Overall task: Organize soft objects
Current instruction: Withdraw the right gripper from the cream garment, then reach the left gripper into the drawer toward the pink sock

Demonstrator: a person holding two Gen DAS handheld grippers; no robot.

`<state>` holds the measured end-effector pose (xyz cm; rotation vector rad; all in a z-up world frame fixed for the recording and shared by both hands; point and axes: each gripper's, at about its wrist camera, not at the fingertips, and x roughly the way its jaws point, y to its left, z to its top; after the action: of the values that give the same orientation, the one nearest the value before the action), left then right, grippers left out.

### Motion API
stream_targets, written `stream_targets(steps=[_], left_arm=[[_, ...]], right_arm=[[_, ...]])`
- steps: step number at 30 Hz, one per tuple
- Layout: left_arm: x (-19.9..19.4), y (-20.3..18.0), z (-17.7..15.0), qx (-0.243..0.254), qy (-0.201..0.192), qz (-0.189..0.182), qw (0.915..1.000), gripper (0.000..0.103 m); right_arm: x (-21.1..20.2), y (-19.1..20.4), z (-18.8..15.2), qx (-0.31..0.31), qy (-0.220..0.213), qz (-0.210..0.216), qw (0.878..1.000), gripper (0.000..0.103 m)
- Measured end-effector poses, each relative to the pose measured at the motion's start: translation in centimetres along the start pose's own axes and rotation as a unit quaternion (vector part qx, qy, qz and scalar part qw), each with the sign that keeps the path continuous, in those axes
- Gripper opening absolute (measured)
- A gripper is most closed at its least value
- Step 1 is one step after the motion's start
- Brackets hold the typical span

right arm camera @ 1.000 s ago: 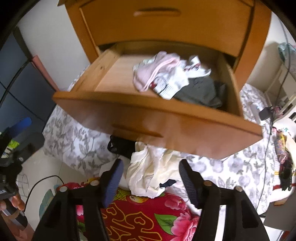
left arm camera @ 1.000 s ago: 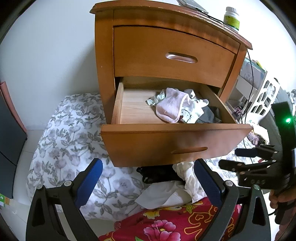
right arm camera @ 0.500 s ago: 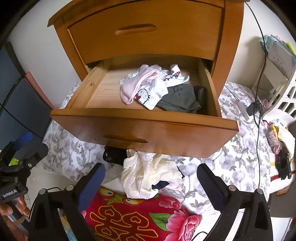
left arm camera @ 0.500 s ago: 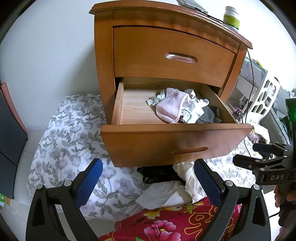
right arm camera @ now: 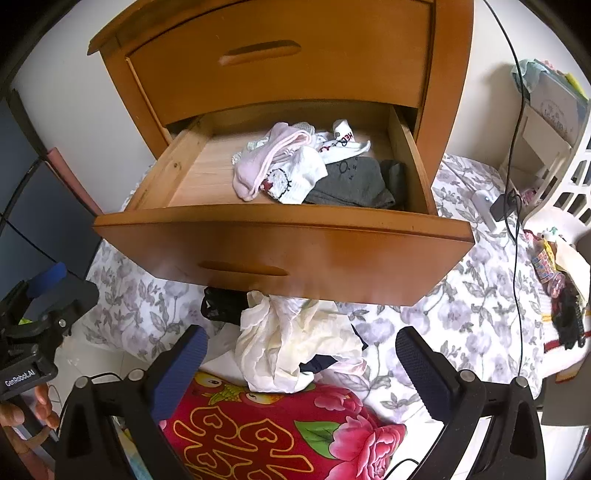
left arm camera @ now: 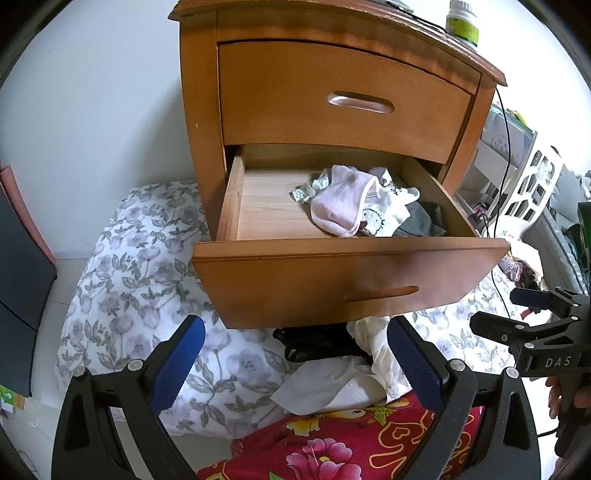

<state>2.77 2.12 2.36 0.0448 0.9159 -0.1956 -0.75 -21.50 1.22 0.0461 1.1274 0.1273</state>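
The lower drawer (left arm camera: 351,273) (right arm camera: 280,243) of a wooden nightstand stands pulled out. Inside lie a pink sock (left arm camera: 343,206) (right arm camera: 258,166), white printed socks (left arm camera: 388,210) (right arm camera: 299,177) and a grey garment (left arm camera: 421,221) (right arm camera: 351,184), all bunched at its right half. Below the drawer front, a crumpled cream cloth (left arm camera: 376,343) (right arm camera: 295,343) and a black garment (left arm camera: 314,343) (right arm camera: 221,302) rest on the floral bedding. My left gripper (left arm camera: 295,362) is open and empty above that pile. My right gripper (right arm camera: 299,369) is open wide over the cream cloth, holding nothing.
A red floral quilt (left arm camera: 343,443) (right arm camera: 273,432) lies nearest me. Grey-flowered bedding (left arm camera: 140,280) (right arm camera: 461,314) spreads under the nightstand. A green-labelled bottle (left arm camera: 461,22) stands on top. A white basket (right arm camera: 565,177), cables and small clutter sit at the right.
My right gripper's jaws have spread from partly open to wide open, and it has drawn back from the drawer, so more of the nightstand shows. The left gripper has not moved.
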Motion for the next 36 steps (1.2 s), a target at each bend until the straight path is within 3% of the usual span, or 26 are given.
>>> stream_targets(steps=[7,20,31,36], left_arm=[[-0.2,0.1,1.6,0.002,-0.009,-0.001,1.0000,0.099],[-1.1,-0.3,9.5,0.040,-0.050,0.003,0.9979,0.099],[2.3,-2.0,15.2,0.066,-0.023,0.001,0.9976,0.099],[3.5,-3.6,15.8,0.087,-0.014,-0.002,0.9961,0.099]], right_arm=[[-0.5,-0.7,0.1,0.009,-0.014,-0.003,1.000,0.103],[-0.4,-2.8,0.8,0.033,-0.030,0.004,0.999,0.103],[0.9,-4.0,1.1,0.043,-0.022,0.010,0.999,0.103],[1.4,-4.5,1.2,0.046,-0.019,0.011,0.999,0.103]])
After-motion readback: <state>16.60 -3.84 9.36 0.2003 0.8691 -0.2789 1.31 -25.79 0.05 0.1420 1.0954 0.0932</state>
